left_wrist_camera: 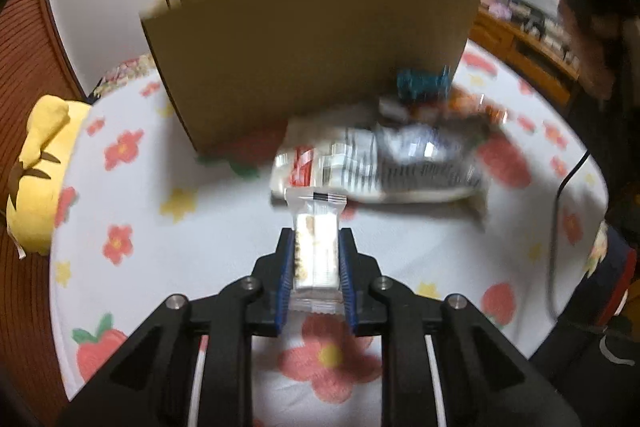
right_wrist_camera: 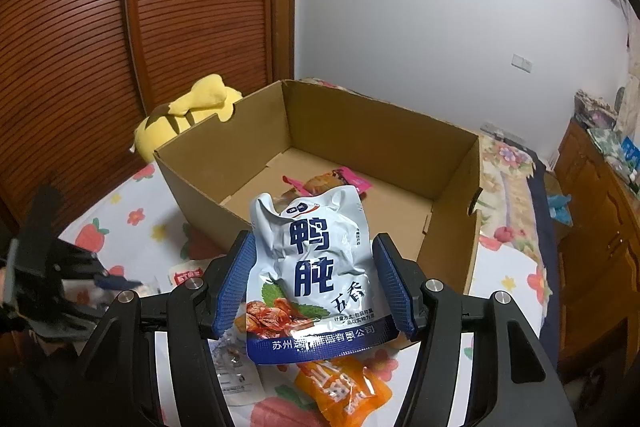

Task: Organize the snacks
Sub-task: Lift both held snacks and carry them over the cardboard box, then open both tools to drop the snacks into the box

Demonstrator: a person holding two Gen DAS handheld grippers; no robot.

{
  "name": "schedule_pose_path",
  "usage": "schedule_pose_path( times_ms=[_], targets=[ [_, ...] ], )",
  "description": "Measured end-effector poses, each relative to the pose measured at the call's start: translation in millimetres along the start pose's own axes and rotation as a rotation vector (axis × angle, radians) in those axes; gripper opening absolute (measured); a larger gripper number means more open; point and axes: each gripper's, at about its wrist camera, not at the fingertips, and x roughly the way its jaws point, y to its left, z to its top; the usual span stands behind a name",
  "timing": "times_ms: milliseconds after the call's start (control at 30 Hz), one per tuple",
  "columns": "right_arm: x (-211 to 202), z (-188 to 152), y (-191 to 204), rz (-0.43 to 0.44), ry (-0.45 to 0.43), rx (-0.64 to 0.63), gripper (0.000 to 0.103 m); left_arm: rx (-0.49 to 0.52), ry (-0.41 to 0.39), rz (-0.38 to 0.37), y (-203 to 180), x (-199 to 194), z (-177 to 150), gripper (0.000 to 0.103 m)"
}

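Observation:
My left gripper (left_wrist_camera: 316,235) is shut on a small clear-wrapped snack bar (left_wrist_camera: 316,259), held above the flowered cloth in front of a blurred pile of snack packets (left_wrist_camera: 380,163). A brown cardboard box (left_wrist_camera: 304,47) stands behind that pile. In the right wrist view, my right gripper (right_wrist_camera: 314,241) is shut on a blue and white pouch (right_wrist_camera: 316,267), held up just before the near wall of the open box (right_wrist_camera: 360,131). A pink-edged packet (right_wrist_camera: 348,179) lies on the box floor. An orange packet (right_wrist_camera: 344,387) lies on the cloth under the pouch.
A yellow plush toy (right_wrist_camera: 188,115) lies at the box's far left, against a wooden slatted door. Wooden cabinets (right_wrist_camera: 592,227) line the right side. A teal packet (left_wrist_camera: 424,81) sits by the box's corner. A dark cable (left_wrist_camera: 556,227) crosses the cloth's right edge.

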Motion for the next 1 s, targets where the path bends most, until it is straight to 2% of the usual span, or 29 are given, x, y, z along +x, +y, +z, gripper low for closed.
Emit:
schedule_pose_path(
  times_ms=[233,400,500,667,867,1000],
  targets=[
    [9.9,5.3,-8.3,-0.002,-0.007,0.028,0.062,0.008,-0.176,-0.017,-0.5,-48.8,65.4,0.019],
    [17.7,14.0,-18.3,0.001,-0.011,0.049,0.062,0.026,-0.264,-0.014,1.0,-57.5,123.8,0.019],
    [20.5,20.8,-24.8,0.004,-0.014,0.057,0.062,0.035,-0.272,0.002,2.9,-46.6,150.7,0.019],
    [28.1,30.0,-37.8,0.006,-0.005,0.077,0.063,0.026,-0.239,0.021,10.3,-13.8,182.5,0.019],
    [39.6,30.8,-52.3,-0.002,0.028,0.101,0.063,-0.006,-0.202,0.011,16.7,17.0,197.6,0.019],
    [43.7,30.1,-60.3,-0.003,0.039,0.123,0.063,-0.008,-0.195,0.033,13.4,27.6,201.0,0.019]
  ],
)
